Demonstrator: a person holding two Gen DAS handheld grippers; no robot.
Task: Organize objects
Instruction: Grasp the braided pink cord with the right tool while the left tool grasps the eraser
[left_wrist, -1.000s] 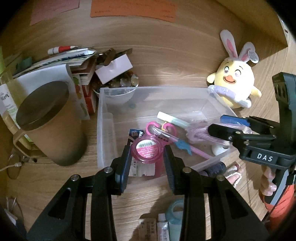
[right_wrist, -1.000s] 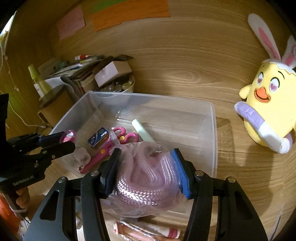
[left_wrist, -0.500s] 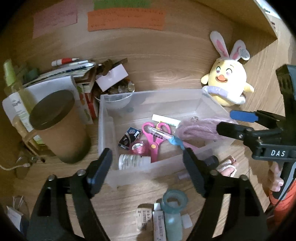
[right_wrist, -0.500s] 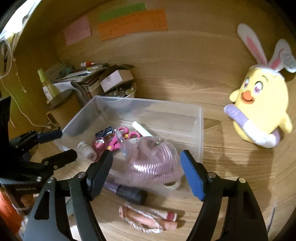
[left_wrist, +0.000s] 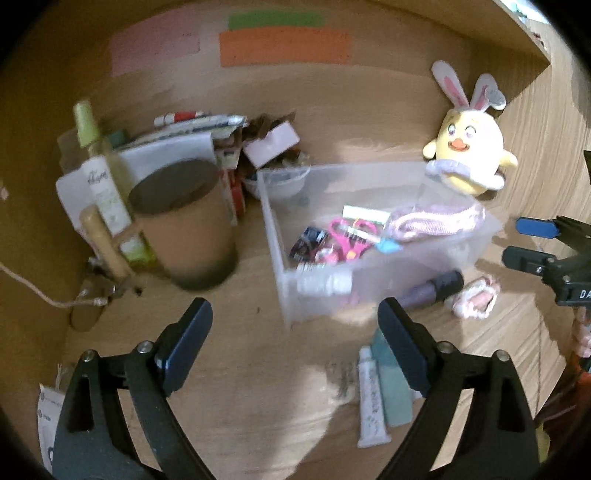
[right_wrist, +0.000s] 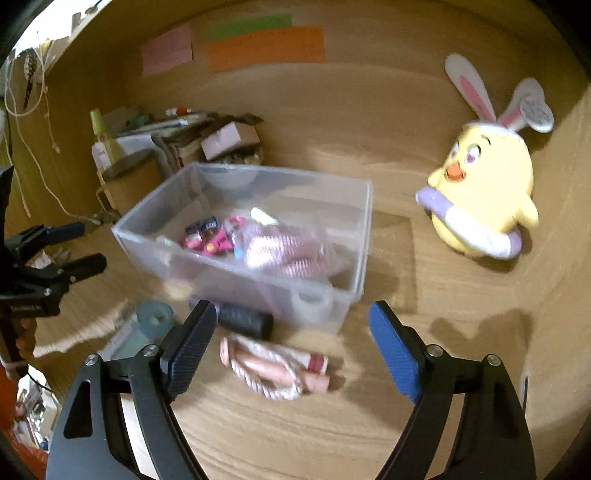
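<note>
Holding pink scissors (left_wrist: 349, 240), bagged pink rope (right_wrist: 284, 249), clear bin (right_wrist: 364, 236)

Wooden desk (right_wrist: 424, 325) under clear bin (right_wrist: 354, 236), plush (right_wrist: 487, 184).

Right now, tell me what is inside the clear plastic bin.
Inside the clear plastic bin: a bagged pink rope, pink scissors, a small dark box, a white stick and a small white bottle. Whatever lies under the rope bag is covered.

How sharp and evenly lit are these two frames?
Left wrist view: motion-blurred, the clear bin and tubes smeared, corners vignetted black. Right wrist view: similar smear on the skipping rope, warm dim light, hard shadows on the desk; heavy fisheye bending.
</note>
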